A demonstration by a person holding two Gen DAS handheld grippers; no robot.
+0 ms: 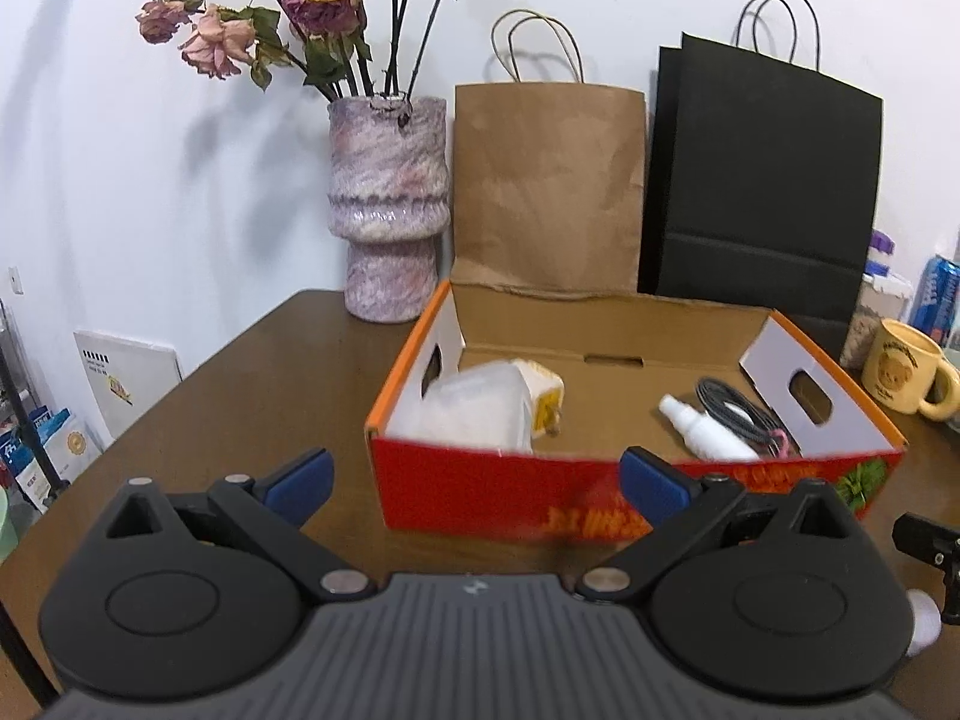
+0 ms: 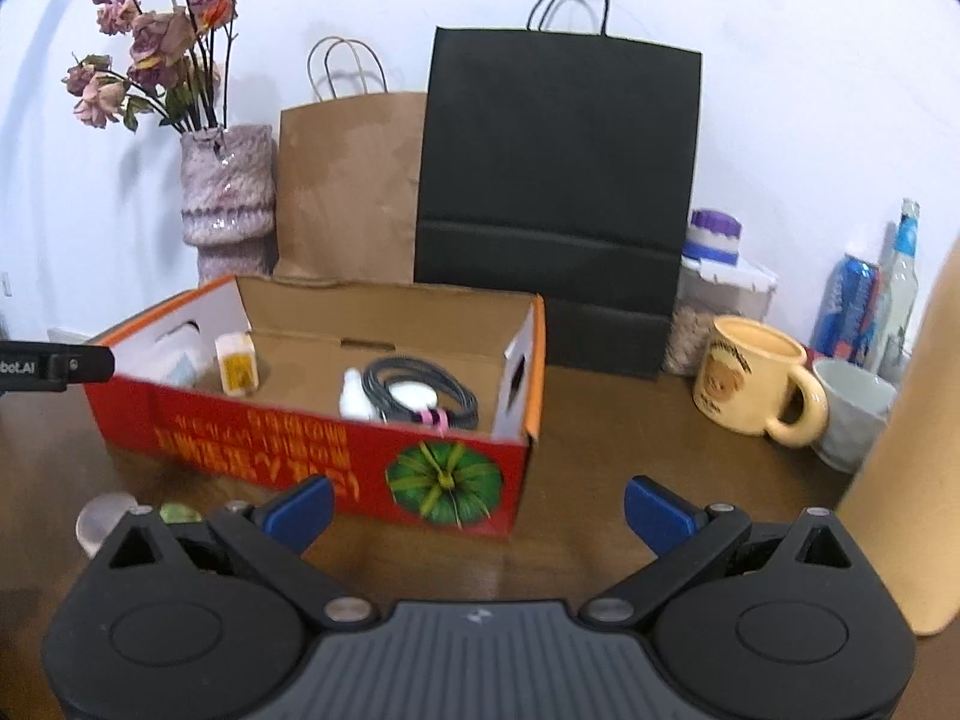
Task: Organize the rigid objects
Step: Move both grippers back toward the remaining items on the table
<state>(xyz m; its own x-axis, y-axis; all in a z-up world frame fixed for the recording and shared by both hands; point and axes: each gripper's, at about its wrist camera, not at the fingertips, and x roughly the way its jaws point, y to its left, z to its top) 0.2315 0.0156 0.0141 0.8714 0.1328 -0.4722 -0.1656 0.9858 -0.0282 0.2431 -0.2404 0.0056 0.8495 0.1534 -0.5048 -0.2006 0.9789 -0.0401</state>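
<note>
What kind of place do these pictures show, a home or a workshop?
Probably a home, at a dark wooden table against a white wall. A mottled purple ceramic vase of dried roses, brown and black paper shopping bags, and a cream bear-printed mug suggest a lived-in room.

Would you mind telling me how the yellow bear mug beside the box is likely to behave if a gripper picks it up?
The yellow mug looks like glazed ceramic: probably rigid, somewhat slippery and breakable. Its side handle may tilt it in a rim grasp. Upright, it seems unlikely to tip.
</note>
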